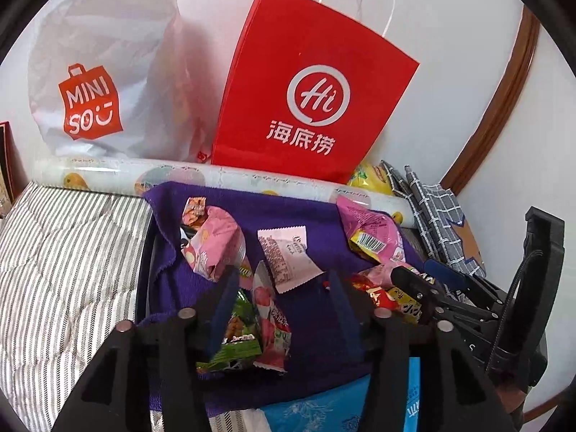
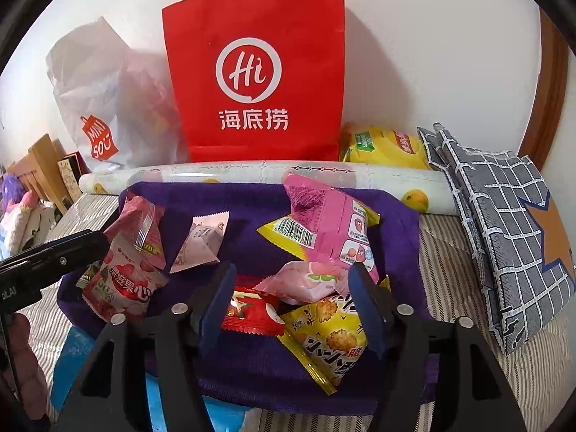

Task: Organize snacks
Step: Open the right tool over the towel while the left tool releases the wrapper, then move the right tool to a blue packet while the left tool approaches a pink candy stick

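The snacks lie scattered on a purple cloth (image 2: 252, 212) spread over a striped bedcover (image 1: 64, 252). In the right wrist view seven packets can be counted: two pink bags, a small pale sachet (image 2: 201, 244), a peach-print packet (image 2: 306, 282), a red packet (image 2: 252, 315), a yellow cracker packet (image 2: 331, 338) and a strawberry packet (image 2: 122, 288). The red packet is partly covered by the peach one, and a green packet (image 1: 237, 334) shows clearly only in the left wrist view. The right gripper (image 2: 291, 306) hangs over the red and yellow packets, fingers apart, gripping nothing. The left gripper (image 1: 280, 309) is likewise spread, straddling the green packet and its neighbour. Behind stand one red paper bag (image 2: 252, 72) and one white plastic bag (image 2: 100, 108), contents blurred.
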